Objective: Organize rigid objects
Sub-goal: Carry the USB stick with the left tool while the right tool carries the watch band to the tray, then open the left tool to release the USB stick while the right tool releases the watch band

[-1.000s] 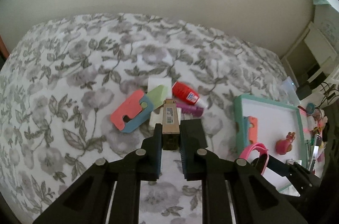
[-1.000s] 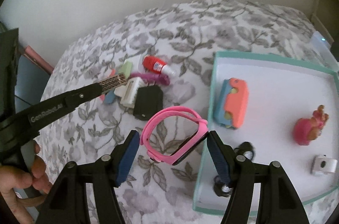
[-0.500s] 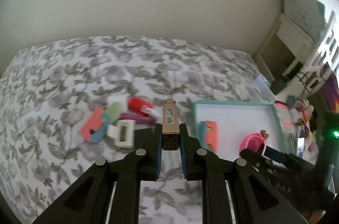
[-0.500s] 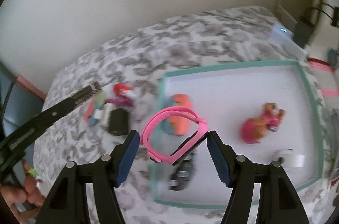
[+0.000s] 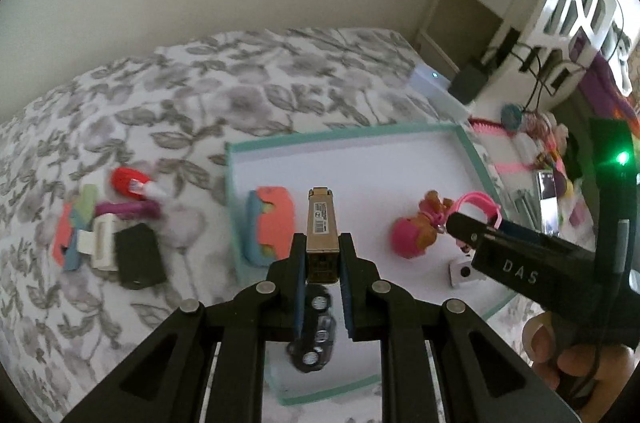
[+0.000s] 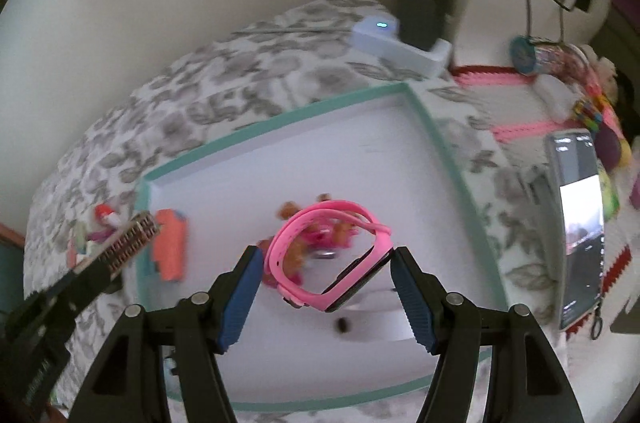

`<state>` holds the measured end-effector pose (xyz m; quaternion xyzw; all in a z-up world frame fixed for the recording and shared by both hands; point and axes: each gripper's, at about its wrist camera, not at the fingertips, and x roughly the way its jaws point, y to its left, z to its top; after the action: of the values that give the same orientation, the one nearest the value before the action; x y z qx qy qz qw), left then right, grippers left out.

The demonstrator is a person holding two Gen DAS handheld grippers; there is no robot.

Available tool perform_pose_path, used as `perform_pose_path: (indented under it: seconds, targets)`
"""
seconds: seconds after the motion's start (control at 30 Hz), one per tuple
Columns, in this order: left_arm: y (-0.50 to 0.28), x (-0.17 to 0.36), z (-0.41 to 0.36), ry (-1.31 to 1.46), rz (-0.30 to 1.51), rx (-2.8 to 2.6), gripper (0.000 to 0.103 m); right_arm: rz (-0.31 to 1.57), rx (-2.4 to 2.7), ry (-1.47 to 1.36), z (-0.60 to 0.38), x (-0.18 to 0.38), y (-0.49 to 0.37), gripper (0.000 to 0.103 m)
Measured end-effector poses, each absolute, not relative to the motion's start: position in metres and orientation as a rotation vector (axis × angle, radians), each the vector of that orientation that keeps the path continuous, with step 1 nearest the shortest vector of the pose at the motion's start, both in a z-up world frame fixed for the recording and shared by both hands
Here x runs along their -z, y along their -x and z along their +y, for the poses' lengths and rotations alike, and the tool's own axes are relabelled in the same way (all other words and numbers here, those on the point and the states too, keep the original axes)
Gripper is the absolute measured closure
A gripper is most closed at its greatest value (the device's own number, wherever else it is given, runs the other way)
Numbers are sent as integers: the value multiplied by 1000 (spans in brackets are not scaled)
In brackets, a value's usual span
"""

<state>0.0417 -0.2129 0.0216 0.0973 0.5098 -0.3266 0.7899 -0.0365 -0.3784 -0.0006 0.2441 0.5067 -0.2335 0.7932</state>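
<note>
Pink rubber, the watch (image 6: pixel 328 259) sits clamped across its loop in the right hand-held gripper (image 6: pixel 326 277), over the tray (image 6: pixel 436 139) near its middle. Its strap looks soft and springy while the dark face looks stiff, so the firmer hold is probably at the face, toward 4 o'clock on the loop. The left hand-held gripper (image 5: pixel 323 255) is closed tight on a small metal module (image 5: pixel 321 223), above the tray's near edge at 6 o'clock. That piece looks light, rigid and a bit slick, best pinched on its long flat sides. More items wait on the bed (image 5: pixel 248 79) at 9 o'clock.
</note>
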Motion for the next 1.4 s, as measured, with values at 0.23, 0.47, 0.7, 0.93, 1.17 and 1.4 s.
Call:
perform_pose_path:
  seconds: [0.23, 0.47, 0.7, 0.93, 1.17, 1.4]
  targets:
    - [-39, -2, -231, -243, 1134, 718, 87, 1117, 532, -556, -395, 14, 43, 34]
    - [-37, 14, -236, -269, 1171, 711, 87, 1149, 542, -575, -399, 26, 43, 34]
    - [-36, 17, -238, -289, 1180, 708, 87, 1162, 544, -581, -401, 30, 42, 34]
    - [-37, 14, -238, -291, 1184, 696, 72, 1170, 546, -573, -399, 30, 42, 32]
    - [-40, 1, -233, -271, 1162, 689, 63, 1147, 553, -564, -399, 22, 42, 29]
    - [-53, -24, -213, -213, 1105, 631, 41, 1070, 540, -525, -392, -9, 42, 13]
